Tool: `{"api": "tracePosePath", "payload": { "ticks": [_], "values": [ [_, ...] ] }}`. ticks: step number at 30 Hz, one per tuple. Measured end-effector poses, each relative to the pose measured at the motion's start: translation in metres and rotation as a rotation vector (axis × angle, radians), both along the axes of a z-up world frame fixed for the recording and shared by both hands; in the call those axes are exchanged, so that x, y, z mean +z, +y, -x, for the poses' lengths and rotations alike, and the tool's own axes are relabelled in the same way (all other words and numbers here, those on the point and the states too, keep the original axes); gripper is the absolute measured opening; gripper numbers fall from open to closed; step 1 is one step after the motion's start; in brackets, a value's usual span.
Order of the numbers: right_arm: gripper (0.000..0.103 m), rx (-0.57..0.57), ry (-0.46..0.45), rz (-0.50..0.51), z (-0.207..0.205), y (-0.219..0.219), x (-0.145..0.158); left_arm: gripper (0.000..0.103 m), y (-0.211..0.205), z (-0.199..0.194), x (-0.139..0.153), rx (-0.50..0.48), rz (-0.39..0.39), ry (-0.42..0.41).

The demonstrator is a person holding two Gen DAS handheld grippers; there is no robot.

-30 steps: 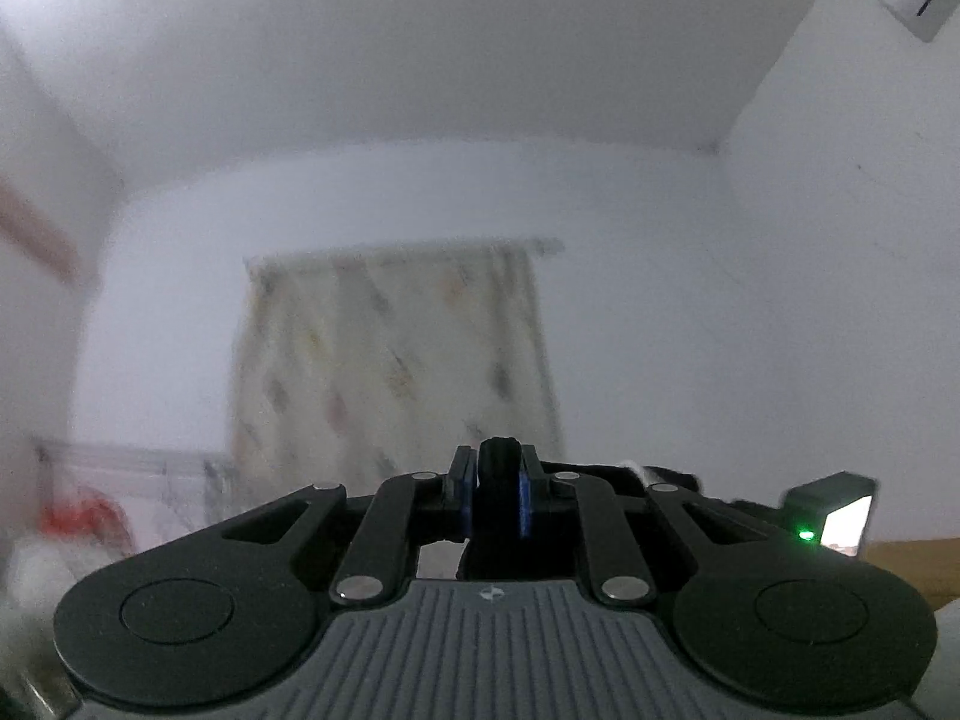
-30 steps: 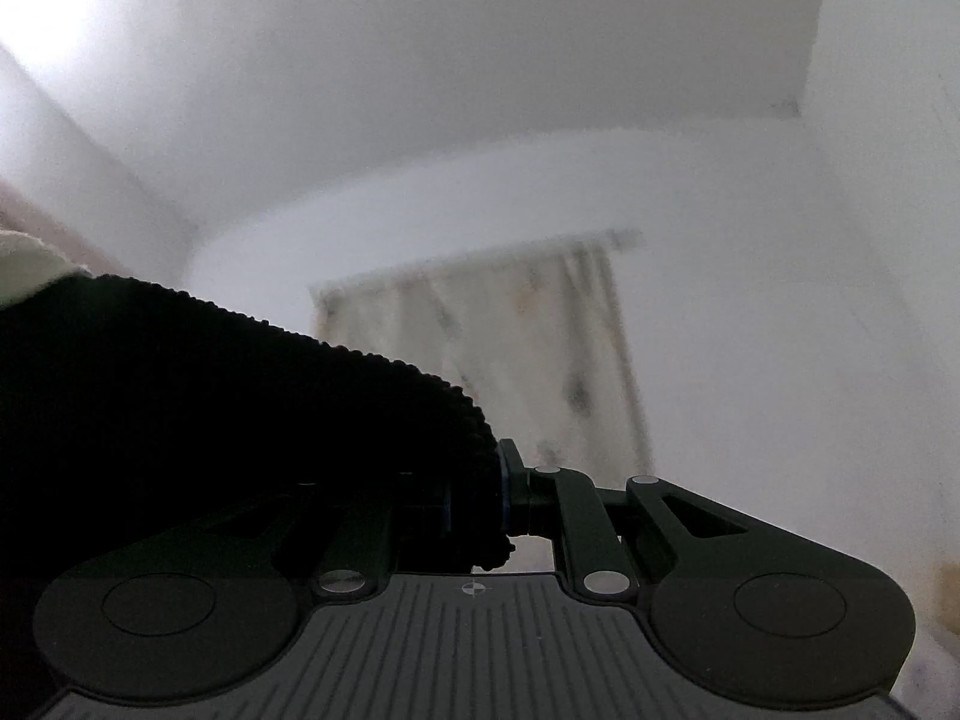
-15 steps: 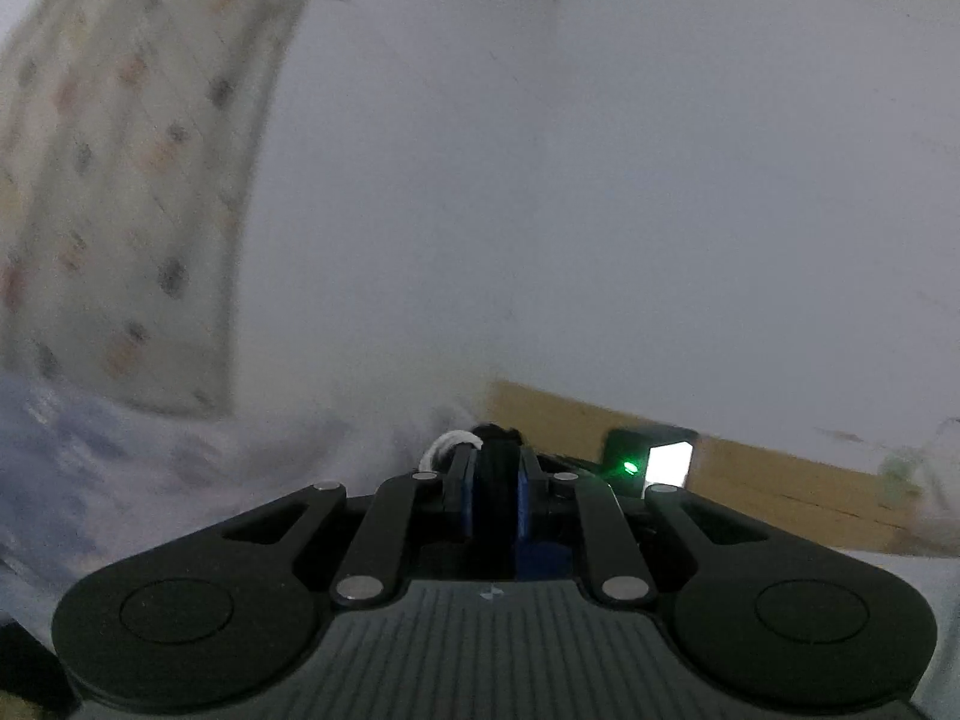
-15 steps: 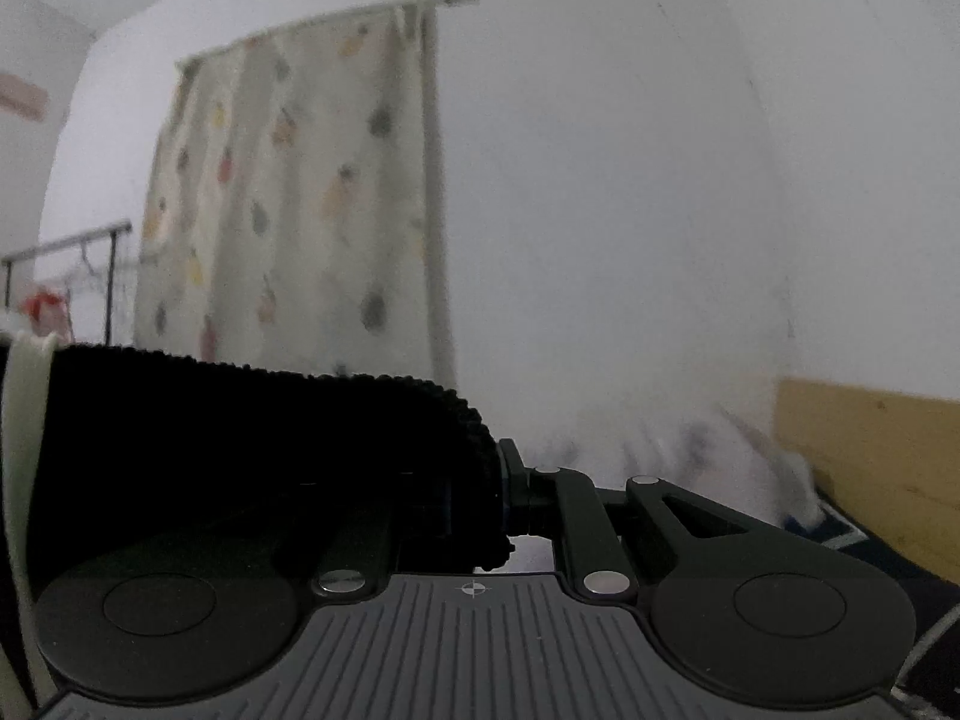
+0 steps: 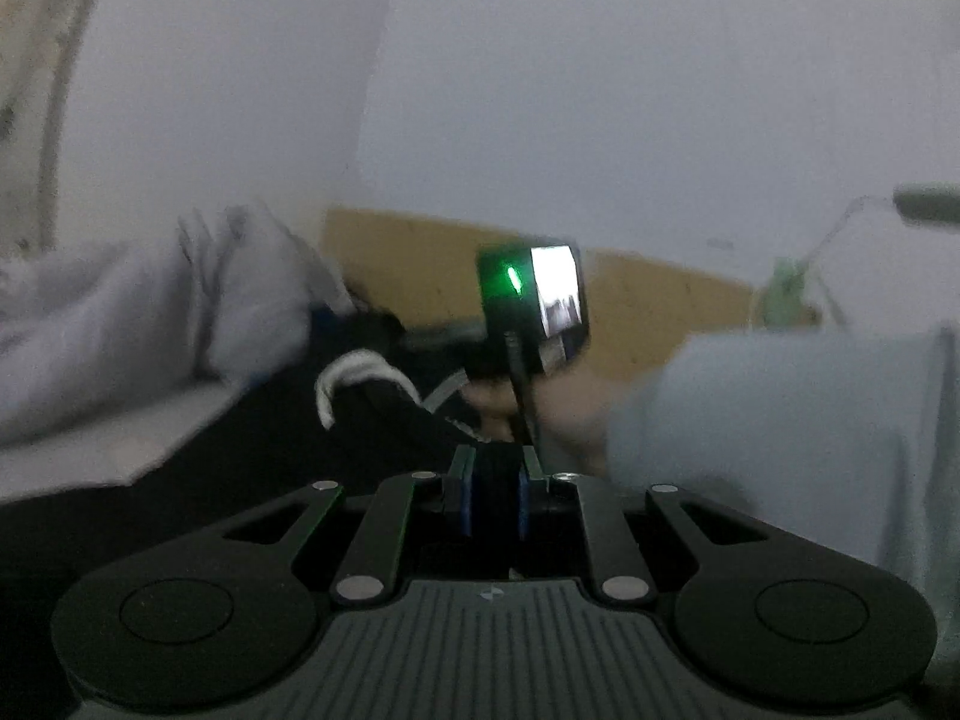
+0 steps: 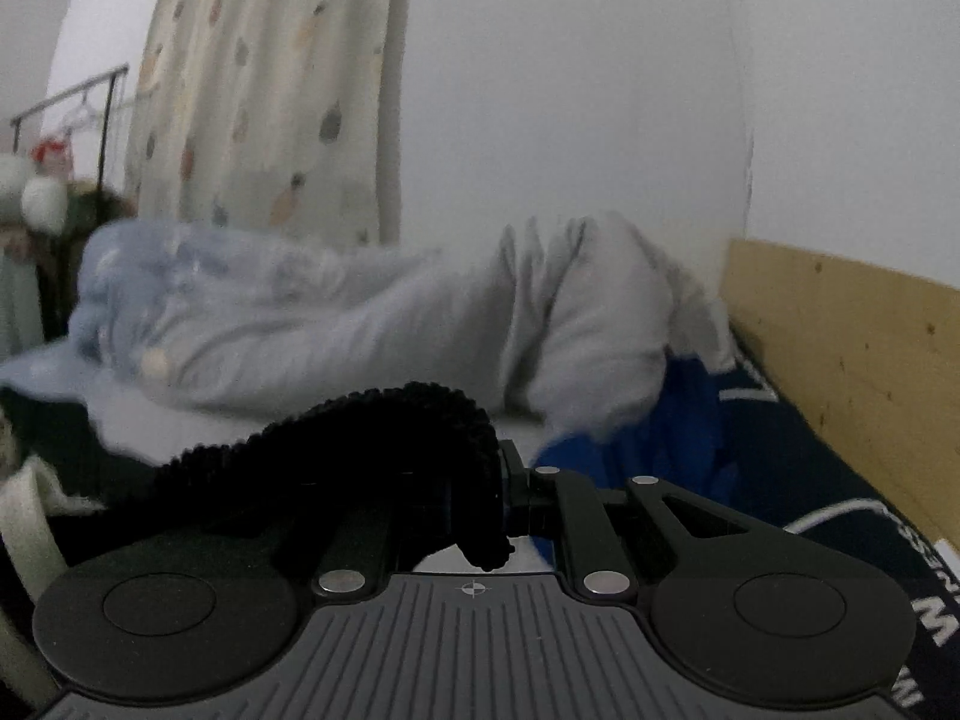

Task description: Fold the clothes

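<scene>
A black ribbed garment with a white trim band hangs between my two grippers. My left gripper is shut on a fold of the black garment. My right gripper is shut on the garment's ribbed edge, which drapes over its left finger and hides it. In the left wrist view the right gripper's body with a green light and the hand holding it sit just beyond my fingers.
A pale grey-blue duvet is heaped on the bed, over blue fabric. A wooden headboard runs along the right. A patterned curtain and a clothes rack stand behind. A light-blue sleeve fills the right.
Both grippers have tipped down from the ceiling and wall toward the bed, carrying the black garment. The left view has swung right, bringing the right gripper and hand into view.
</scene>
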State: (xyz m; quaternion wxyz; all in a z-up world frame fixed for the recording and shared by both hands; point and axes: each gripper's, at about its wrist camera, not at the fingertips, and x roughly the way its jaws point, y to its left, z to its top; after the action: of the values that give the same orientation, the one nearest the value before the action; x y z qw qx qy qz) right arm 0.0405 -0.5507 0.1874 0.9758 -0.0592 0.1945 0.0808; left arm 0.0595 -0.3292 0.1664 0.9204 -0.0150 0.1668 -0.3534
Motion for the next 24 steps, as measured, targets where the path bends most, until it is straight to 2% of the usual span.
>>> {"api": "tracePosePath", "payload": {
  "ticks": [2,6,7,11,13,15,17,21,24],
  "values": [
    [0.016,0.011,0.04,0.026,0.018,-0.022,-0.02,0.017,-0.007,0.007,-0.003,-0.013,-0.025,0.018],
    [0.017,0.029,0.121,0.103,0.031,-0.038,-0.044,0.017,-0.026,0.003,-0.036,-0.041,-0.103,0.048],
    [0.017,0.035,0.135,0.121,0.037,-0.041,-0.049,0.017,-0.025,0.003,-0.036,-0.045,-0.116,0.052],
    [0.026,0.053,0.204,0.206,0.041,-0.047,-0.074,0.018,-0.051,0.004,-0.061,-0.067,-0.181,0.079],
    [0.037,0.061,0.24,0.264,0.044,-0.045,-0.082,0.019,-0.059,0.006,-0.068,-0.081,-0.216,0.092],
    [0.058,0.067,0.255,0.338,0.053,-0.043,-0.085,0.022,-0.071,0.002,-0.072,-0.11,-0.25,0.114],
    [0.068,0.081,0.256,0.406,0.061,-0.04,-0.082,0.026,-0.076,0.003,-0.074,-0.134,-0.262,0.143],
    [0.083,0.133,0.261,0.532,0.075,-0.028,-0.069,0.031,-0.084,0.008,-0.072,-0.222,-0.25,0.164],
    [0.089,0.202,0.235,0.649,0.083,-0.011,-0.055,0.038,-0.091,0.01,-0.066,-0.256,-0.233,0.149]
  ]
}}
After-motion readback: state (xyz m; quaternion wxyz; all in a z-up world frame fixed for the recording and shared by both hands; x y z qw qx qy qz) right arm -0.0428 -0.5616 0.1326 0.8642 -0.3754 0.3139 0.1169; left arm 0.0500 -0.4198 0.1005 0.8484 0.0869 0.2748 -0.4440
